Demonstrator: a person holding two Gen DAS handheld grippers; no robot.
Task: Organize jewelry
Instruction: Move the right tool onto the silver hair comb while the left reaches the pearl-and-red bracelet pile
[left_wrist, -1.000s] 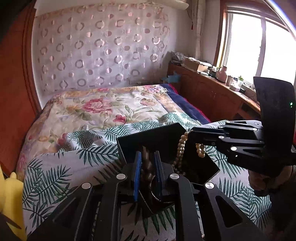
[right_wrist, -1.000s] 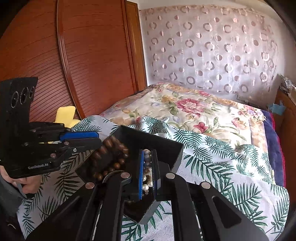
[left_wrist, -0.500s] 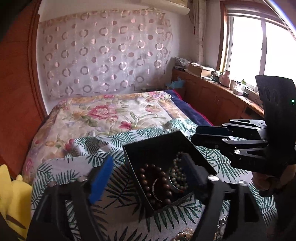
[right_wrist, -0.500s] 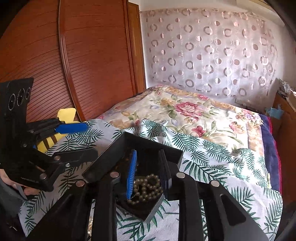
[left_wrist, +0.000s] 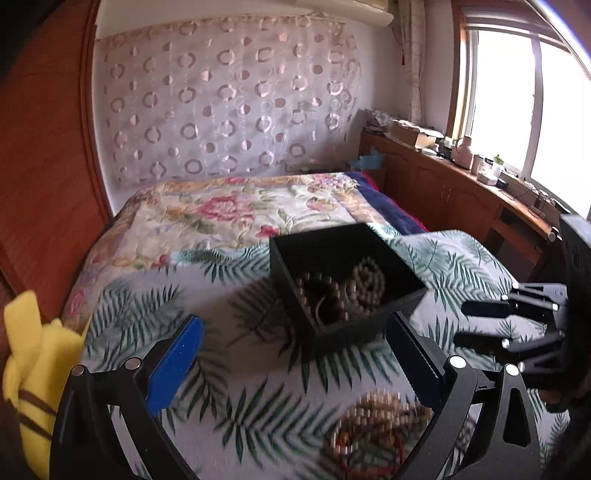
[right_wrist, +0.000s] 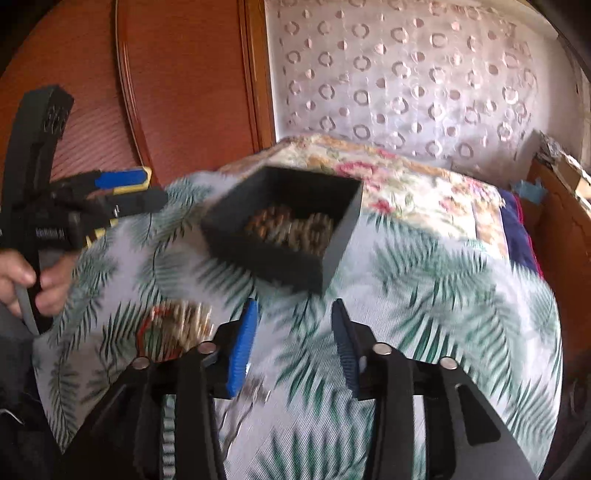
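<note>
A black open box (left_wrist: 402, 275) (right_wrist: 284, 254) sits on the palm-leaf bedspread and holds a dark brown bead bracelet (left_wrist: 314, 295) and a lighter bead string (left_wrist: 365, 280). A loose pile of bead jewelry (left_wrist: 380, 424) (right_wrist: 173, 328) lies on the spread nearer to me than the box. My left gripper (left_wrist: 291, 358) is wide open and empty, pulled back in front of the box. My right gripper (right_wrist: 293, 343) is open and empty, also short of the box. Each gripper shows in the other's view, the right (left_wrist: 476, 325) and the left (right_wrist: 144, 190).
A yellow plush toy (left_wrist: 33, 373) lies at the bed's left edge by the red-brown wooden wardrobe (right_wrist: 147, 92). A floral quilt (left_wrist: 229, 214) covers the far bed. A wooden counter with clutter (left_wrist: 461, 177) runs under the window on the right.
Both grippers let their bead strings go into the box, opened wide and drew back from it toward me. The loose jewelry pile has come into view.
</note>
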